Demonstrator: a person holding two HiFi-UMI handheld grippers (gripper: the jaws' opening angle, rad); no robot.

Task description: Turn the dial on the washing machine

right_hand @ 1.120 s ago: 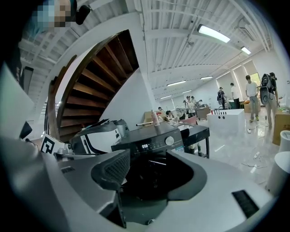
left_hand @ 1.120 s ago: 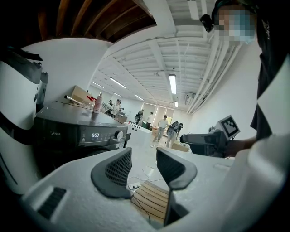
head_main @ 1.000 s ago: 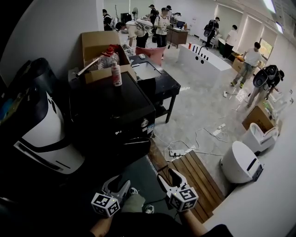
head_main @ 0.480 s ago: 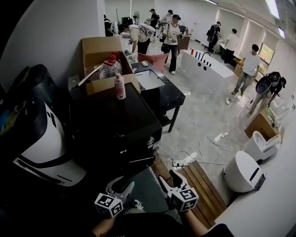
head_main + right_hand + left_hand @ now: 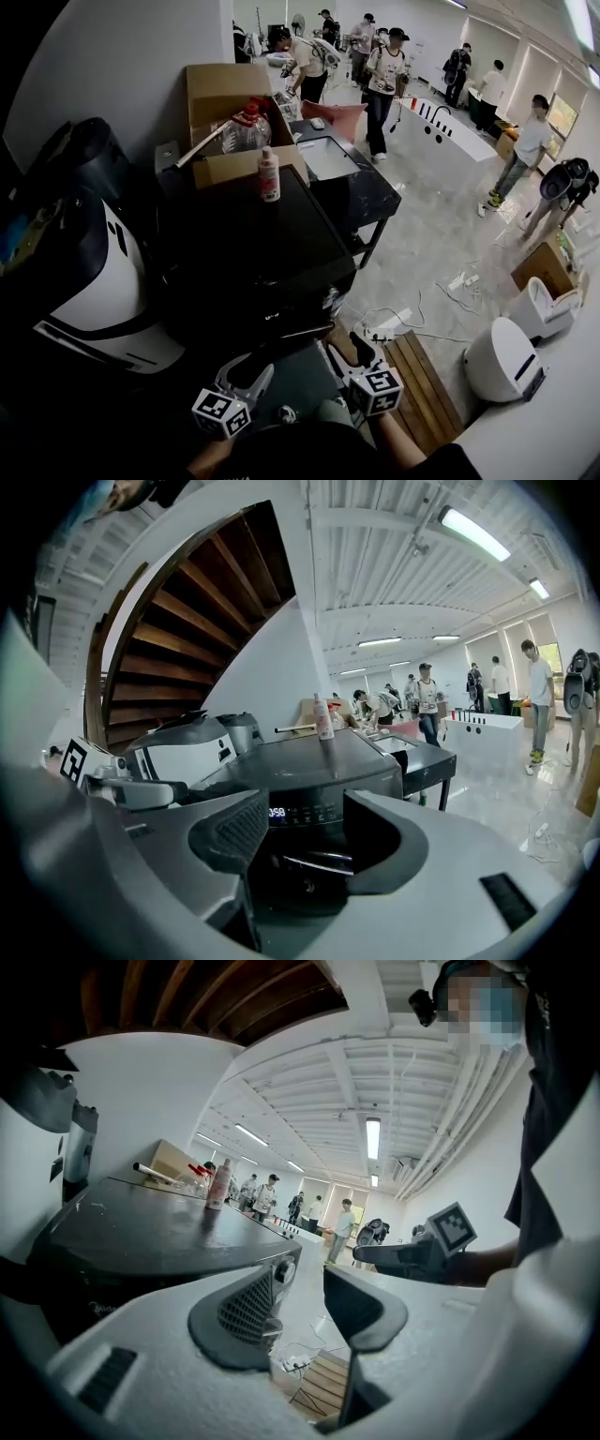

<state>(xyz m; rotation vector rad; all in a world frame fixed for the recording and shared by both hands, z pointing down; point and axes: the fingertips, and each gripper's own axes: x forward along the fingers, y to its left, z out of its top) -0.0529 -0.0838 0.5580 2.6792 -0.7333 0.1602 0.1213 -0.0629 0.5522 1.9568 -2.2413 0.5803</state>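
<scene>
A black washing machine (image 5: 253,239) fills the middle of the head view, and its round silver dial (image 5: 335,299) sits at the right end of the front panel. In the left gripper view the dial (image 5: 281,1270) shows just past the left jaw. My left gripper (image 5: 247,377) hangs open below the machine's front, with nothing between its jaws (image 5: 302,1290). My right gripper (image 5: 351,350) is also open and empty, a little below the dial. It faces the lit display (image 5: 277,812) of the machine (image 5: 309,761), and I cannot see the dial in that view.
A cardboard box (image 5: 223,101) and a pink-white bottle (image 5: 269,174) stand on the machine's back. A white and black appliance (image 5: 103,281) is close on the left, a black sink table (image 5: 352,183) behind. Wooden decking (image 5: 424,386), floor cables and white toilets (image 5: 503,361) lie right. Several people stand far back.
The head view has drawn closer to the washing machine, so its front and dial now sit lower and further right. Both grippers stay low and open, the right one nearer the front panel.
</scene>
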